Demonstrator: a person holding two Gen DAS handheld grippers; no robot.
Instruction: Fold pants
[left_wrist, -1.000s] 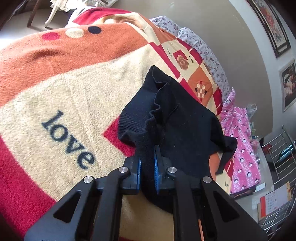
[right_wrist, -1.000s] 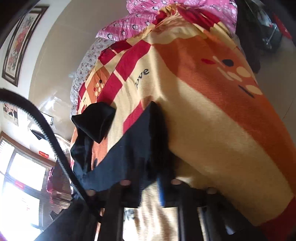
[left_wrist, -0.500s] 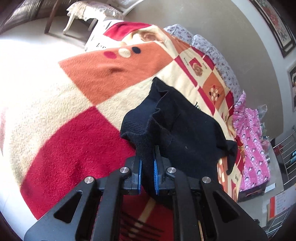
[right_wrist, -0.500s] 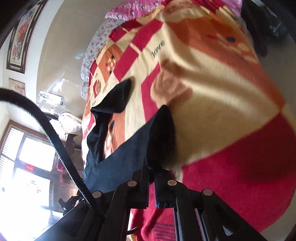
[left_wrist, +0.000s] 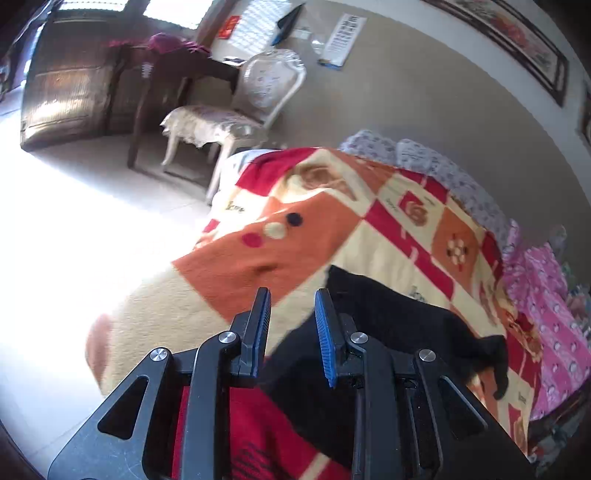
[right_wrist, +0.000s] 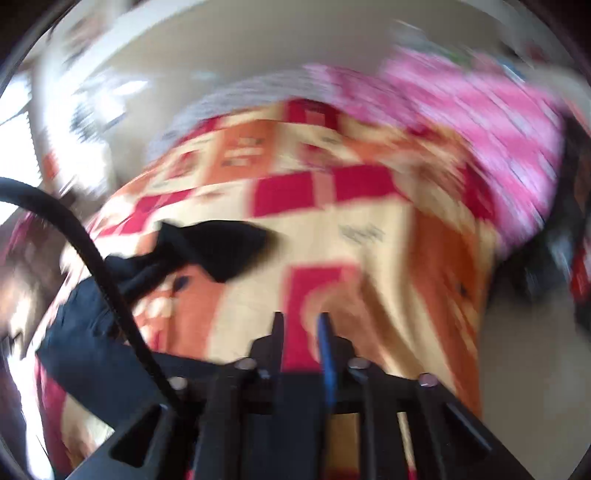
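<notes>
The black pants (left_wrist: 391, 325) lie spread on the patterned blanket (left_wrist: 332, 229) of the bed. In the left wrist view my left gripper (left_wrist: 291, 306) is open and empty, just above the pants' near edge. In the blurred right wrist view the pants (right_wrist: 221, 243) lie to the left, one leg end folded over. My right gripper (right_wrist: 300, 325) is open and empty over the blanket (right_wrist: 369, 221), to the right of the pants.
A white chair (left_wrist: 236, 114) and a dark wooden table (left_wrist: 162, 77) stand on the floor beyond the bed's left side. Pink patterned bedding (left_wrist: 546, 295) lies along the bed's far right. A black cable (right_wrist: 92, 266) crosses the right wrist view.
Both grippers have let go of the pants and opened. The pants now rest on the blanket. Both grippers have pulled back and lifted; the right one is moving fast.
</notes>
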